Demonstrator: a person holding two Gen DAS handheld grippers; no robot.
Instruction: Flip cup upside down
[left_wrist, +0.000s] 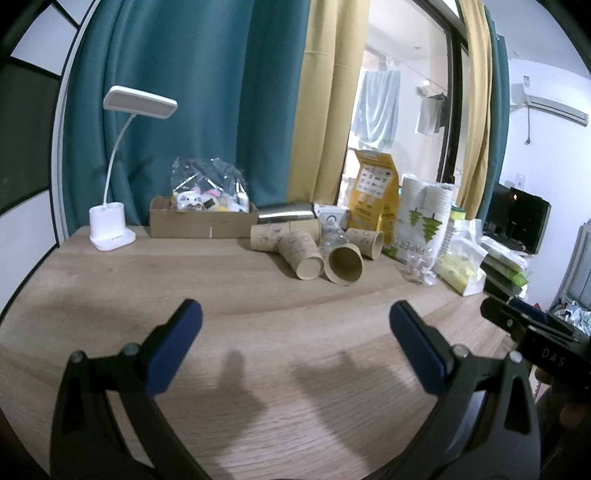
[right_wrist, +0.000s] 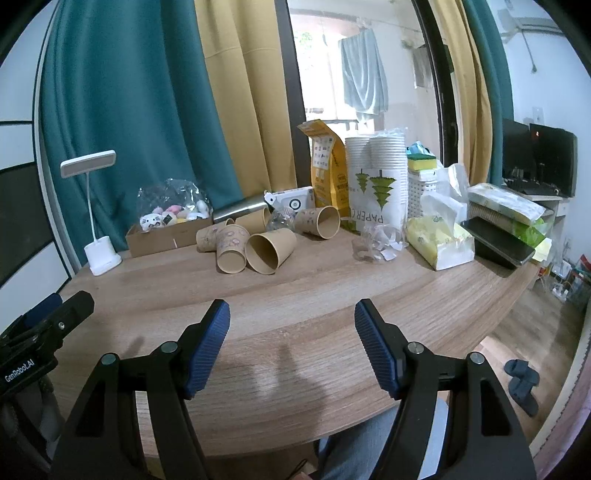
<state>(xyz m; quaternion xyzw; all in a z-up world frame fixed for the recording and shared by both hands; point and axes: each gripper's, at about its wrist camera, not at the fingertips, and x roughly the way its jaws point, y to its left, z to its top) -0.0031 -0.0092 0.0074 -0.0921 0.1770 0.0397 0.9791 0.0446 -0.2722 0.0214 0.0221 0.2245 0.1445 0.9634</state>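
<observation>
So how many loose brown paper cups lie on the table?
5, all on their sides in one pile on the table: left cup, front-left cup, front-right cup, back cup behind them, right cup beside the bottle. Others may be hidden.

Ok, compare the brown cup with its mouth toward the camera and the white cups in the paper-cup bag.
The brown cup lies on its side, loose on the table; the white cups stand in stacks inside a printed bag. The brown cup is plain kraft inside, the white cups white with ridged rims showing. Both look like disposable paper cups.
</observation>
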